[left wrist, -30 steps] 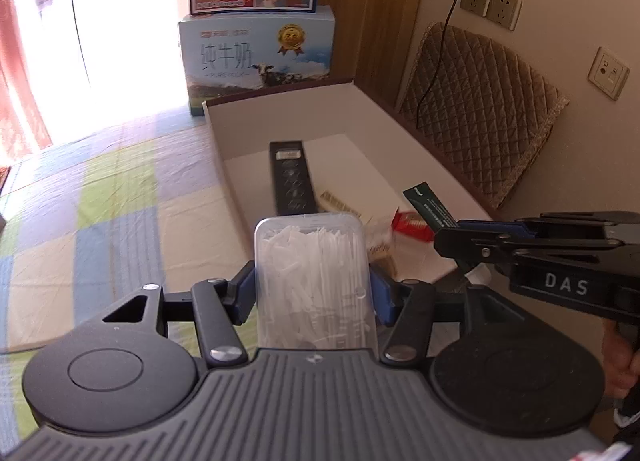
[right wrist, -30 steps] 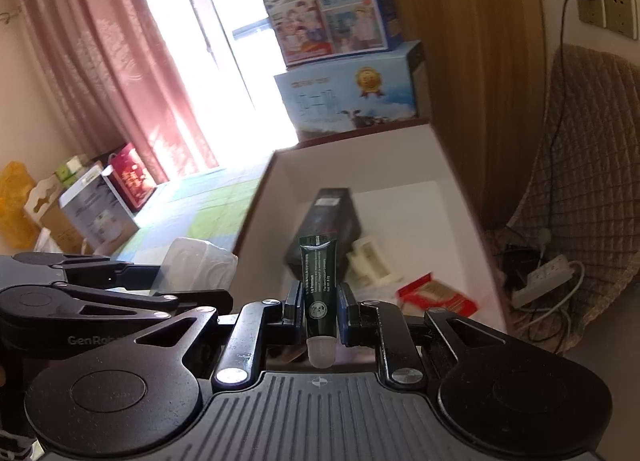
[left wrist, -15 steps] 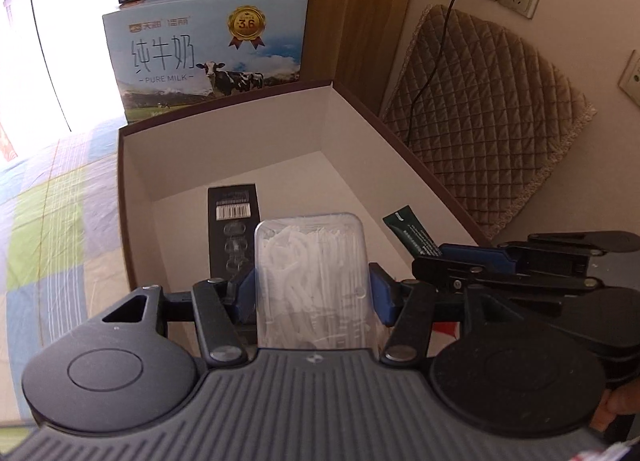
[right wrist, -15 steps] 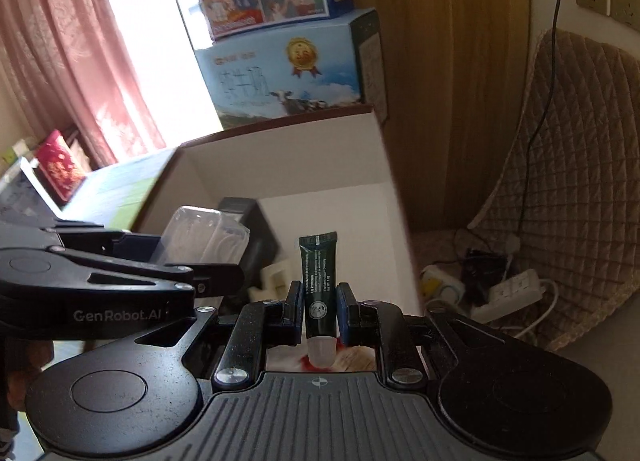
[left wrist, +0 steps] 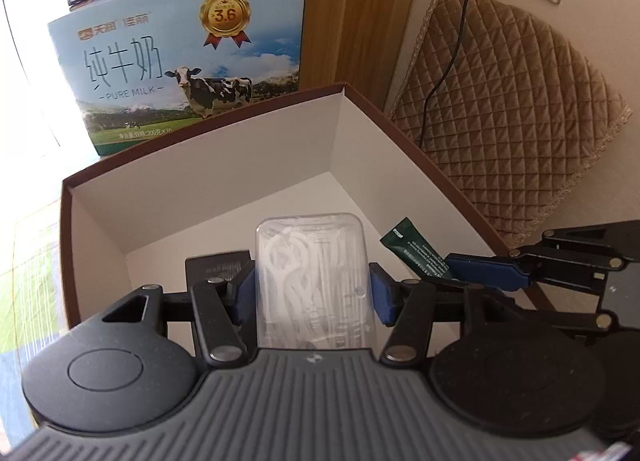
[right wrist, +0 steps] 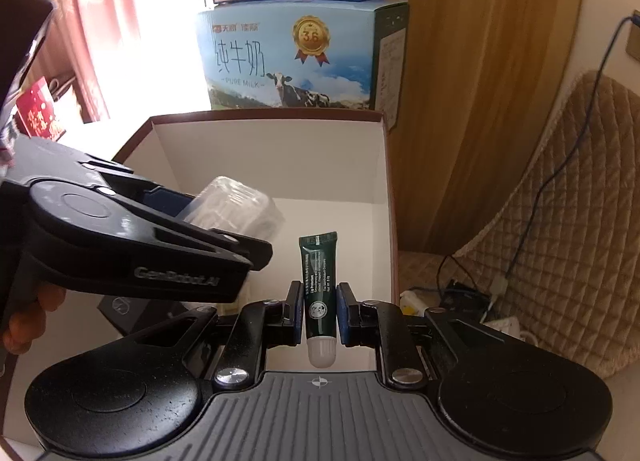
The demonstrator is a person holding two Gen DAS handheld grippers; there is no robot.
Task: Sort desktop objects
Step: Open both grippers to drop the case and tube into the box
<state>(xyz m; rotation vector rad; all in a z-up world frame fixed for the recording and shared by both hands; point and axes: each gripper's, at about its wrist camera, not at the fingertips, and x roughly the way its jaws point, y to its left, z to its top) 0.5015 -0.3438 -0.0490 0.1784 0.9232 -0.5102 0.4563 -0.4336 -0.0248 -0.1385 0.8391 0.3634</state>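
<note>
Over box (left wrist: 200,189): left gripper (left wrist: 312,293) jaws clamp floss case (left wrist: 310,261); right gripper (right wrist: 318,315) jaws pinch green tube (right wrist: 318,273).

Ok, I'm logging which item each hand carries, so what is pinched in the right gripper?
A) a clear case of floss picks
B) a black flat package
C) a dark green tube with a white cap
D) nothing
C: the right gripper is shut on the dark green tube, white cap toward the camera.

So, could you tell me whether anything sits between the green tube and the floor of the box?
Nothing visible: the green tube hangs over bare white floor of the box. The left gripper, holding its clear case, is off to one side.
</note>
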